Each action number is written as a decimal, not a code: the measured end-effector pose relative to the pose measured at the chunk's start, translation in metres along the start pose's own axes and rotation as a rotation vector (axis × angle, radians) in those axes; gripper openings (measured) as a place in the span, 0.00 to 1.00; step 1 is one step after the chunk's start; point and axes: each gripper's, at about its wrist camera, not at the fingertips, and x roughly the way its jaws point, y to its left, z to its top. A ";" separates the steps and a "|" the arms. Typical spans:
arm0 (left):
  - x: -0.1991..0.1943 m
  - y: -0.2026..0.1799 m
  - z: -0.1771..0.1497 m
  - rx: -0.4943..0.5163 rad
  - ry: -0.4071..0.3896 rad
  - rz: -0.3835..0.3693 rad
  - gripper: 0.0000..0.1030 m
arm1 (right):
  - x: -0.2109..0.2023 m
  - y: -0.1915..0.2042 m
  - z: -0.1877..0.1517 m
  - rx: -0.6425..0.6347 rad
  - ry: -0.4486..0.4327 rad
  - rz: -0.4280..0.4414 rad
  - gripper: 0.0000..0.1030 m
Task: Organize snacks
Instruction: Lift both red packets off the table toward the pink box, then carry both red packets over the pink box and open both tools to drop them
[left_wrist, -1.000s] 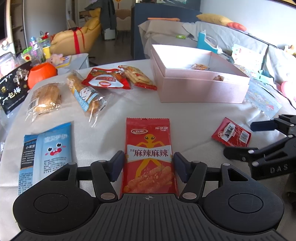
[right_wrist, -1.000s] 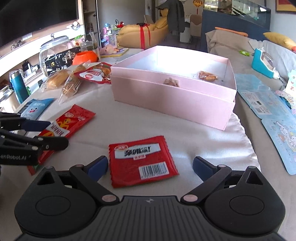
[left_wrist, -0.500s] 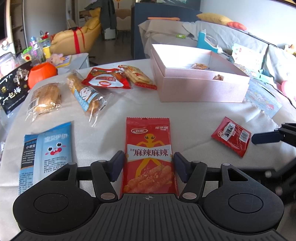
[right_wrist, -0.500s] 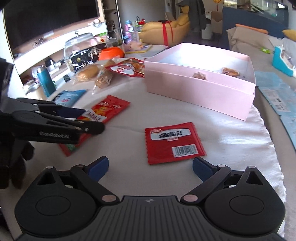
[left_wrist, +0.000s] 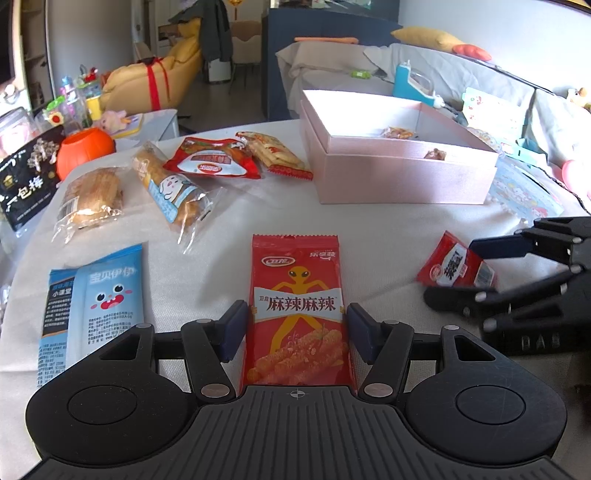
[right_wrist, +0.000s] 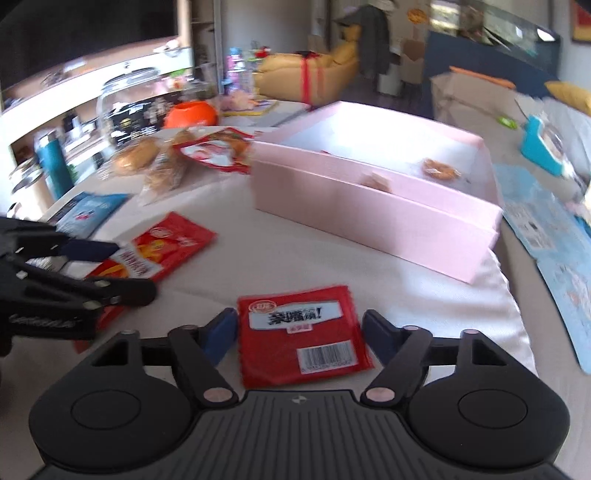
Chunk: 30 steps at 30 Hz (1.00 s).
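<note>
My left gripper is shut on the long red spicy-strip packet, with both pads against its sides on the white tablecloth. My right gripper has closed in around the small square red packet, which looks lifted at one edge in the left wrist view. Its pads sit at the packet's edges. The open pink box stands beyond, also visible in the right wrist view, with two small snacks inside.
Left of the box lie a red bag, a cracker pack, two bread packs and a blue packet. An orange pot and a black bag stand at the table's left edge.
The right gripper has swung back over the small red packet and its fingers have closed inward onto it. The left gripper has stayed still on the long packet.
</note>
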 end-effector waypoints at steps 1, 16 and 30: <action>0.000 0.000 0.000 0.000 -0.001 0.000 0.62 | -0.002 0.004 -0.001 -0.015 -0.004 0.010 0.69; 0.010 -0.001 0.020 0.058 0.078 -0.018 0.61 | -0.024 -0.013 -0.008 0.033 -0.030 -0.040 0.64; -0.054 0.009 0.097 -0.029 -0.180 -0.268 0.50 | -0.061 -0.039 0.023 0.059 -0.141 -0.072 0.62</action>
